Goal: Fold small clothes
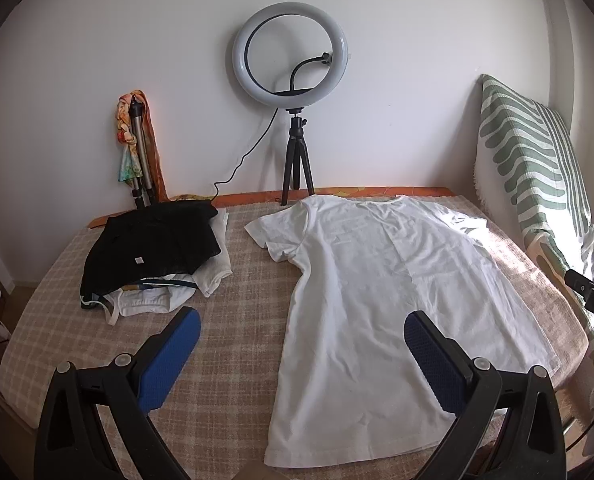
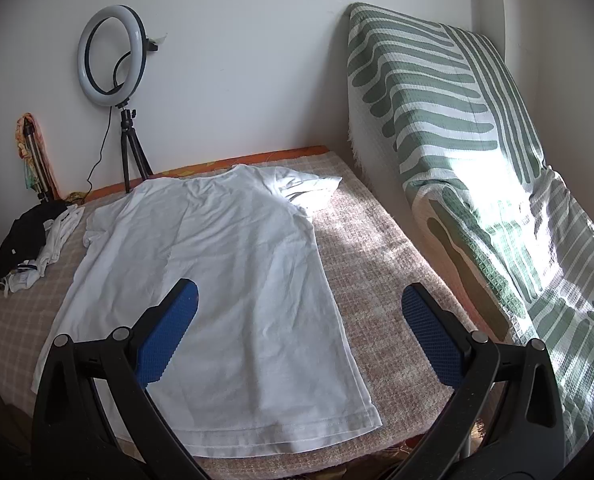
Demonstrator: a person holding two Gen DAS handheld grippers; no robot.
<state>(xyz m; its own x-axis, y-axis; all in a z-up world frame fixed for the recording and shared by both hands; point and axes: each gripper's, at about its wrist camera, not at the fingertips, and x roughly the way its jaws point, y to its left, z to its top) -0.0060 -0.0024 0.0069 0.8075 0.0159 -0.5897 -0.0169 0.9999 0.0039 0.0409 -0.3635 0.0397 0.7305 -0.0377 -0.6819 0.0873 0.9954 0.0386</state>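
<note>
White T-shirt (image 1: 381, 292) flat on checked bed cover (image 1: 237, 320), ring light (image 1: 291, 52) by wall.

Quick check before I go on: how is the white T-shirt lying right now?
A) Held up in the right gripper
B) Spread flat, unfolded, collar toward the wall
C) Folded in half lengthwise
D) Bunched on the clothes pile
B: the T-shirt lies spread out on the bed, collar toward the wall, both sleeves out, while the left gripper and right gripper hover open, holding nothing.
</note>
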